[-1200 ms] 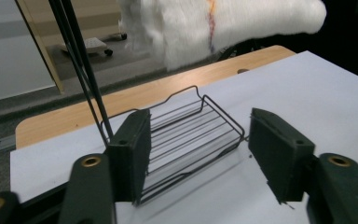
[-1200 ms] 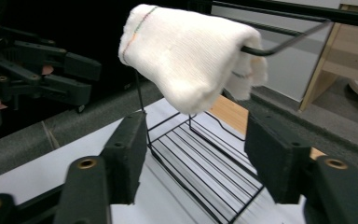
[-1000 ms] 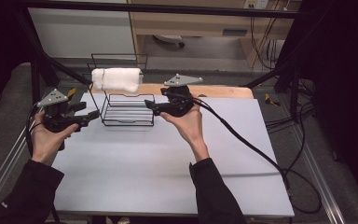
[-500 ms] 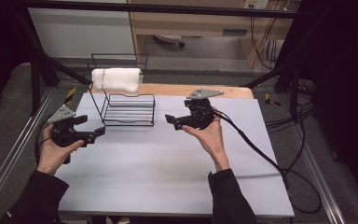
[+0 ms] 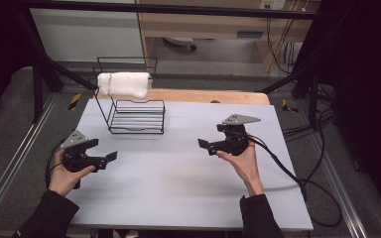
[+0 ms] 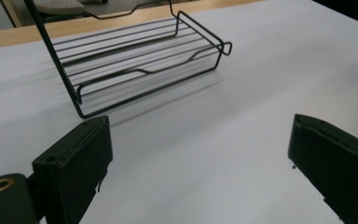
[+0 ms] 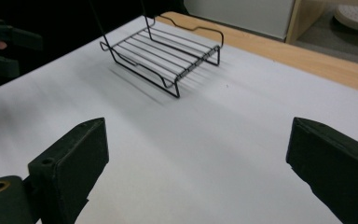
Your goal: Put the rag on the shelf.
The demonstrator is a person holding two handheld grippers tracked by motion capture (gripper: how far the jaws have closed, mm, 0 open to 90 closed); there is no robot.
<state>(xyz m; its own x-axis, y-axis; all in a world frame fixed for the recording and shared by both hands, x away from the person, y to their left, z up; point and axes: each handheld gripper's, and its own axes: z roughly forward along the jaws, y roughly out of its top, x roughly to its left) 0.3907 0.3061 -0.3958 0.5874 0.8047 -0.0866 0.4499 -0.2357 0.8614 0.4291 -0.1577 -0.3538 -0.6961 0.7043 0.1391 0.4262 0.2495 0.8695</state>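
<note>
- Left gripper low over the white table, near its left edge; jaws spread wide, nothing between them. They have just been opening
- Right gripper right of centre, jaws likewise wide and empty, also just been opening; it points left toward the other hand
- White towel hangs rolled over the top rail of the black wire rack at the far left of the table; well apart from both grippers. Rack's lower shelf bare in both gripper views
- Judged: work on the towel looks finished, hands backing off
- Risk: towel sits draped on a thin rail with much of its bulk to one side; a knock to the table or rack could let it slide off
- Risk: right gripper's cable trails across the table's right side; a sweep of that hand could drag it into the rack's way
- Risk: the rack is light wire; a returning jaw catching a rung would probably shift or tip it
- Against the earliest frame: both hands then stood up close at the rack, one either side; now both lower and nearer the person, the right swung well out to the right. Towel and rack unmoved
</note>
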